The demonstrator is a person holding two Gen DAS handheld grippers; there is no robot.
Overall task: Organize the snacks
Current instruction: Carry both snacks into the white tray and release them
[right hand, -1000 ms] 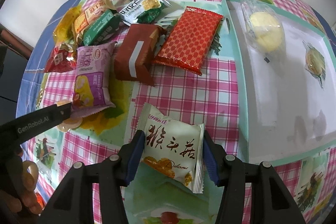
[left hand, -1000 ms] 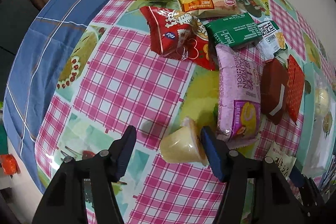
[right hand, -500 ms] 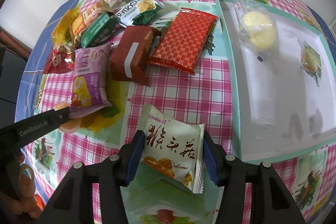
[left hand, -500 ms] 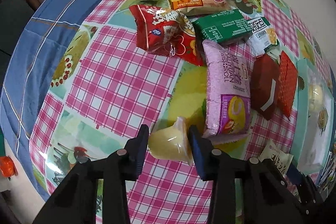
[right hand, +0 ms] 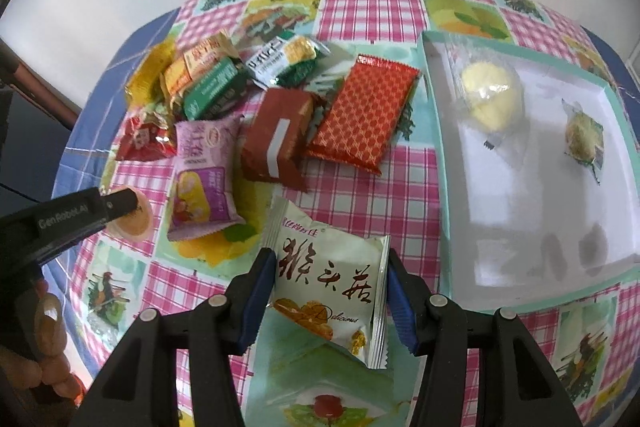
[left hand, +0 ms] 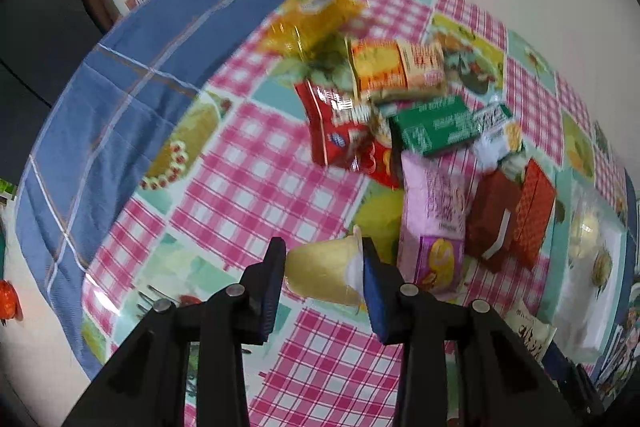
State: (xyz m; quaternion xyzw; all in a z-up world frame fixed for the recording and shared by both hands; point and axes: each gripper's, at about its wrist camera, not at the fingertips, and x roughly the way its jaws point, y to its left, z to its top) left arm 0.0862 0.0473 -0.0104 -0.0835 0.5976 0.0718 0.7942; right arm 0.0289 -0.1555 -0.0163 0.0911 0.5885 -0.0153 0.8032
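Left wrist view: the left gripper (left hand: 323,269) has a yellow jelly cup (left hand: 326,273) lying on its side between its jaws, the foil lid against the right-hand pad and the cup's base against the other; the jaws are closing the last little way onto it.
Cup's axis: it runs straight across the jaws, from pad to pad.
Since a second ago: then the jaws stood wide around the cup as it lay on the bench (left hand: 256,195); now they pinch it and the checked cloth looks farther off, so the cup seems lifted.
Right wrist view: the right gripper (right hand: 329,293) is clamped on a pale green snack packet (right hand: 332,279) by its two side edges, long axis pointing away from the camera.
Where it goes: the white tray (right hand: 444,163) lies just to the packet's right, so the right hand is the nearer one.
Since a second ago: same grip; the bench has dropped away a little.
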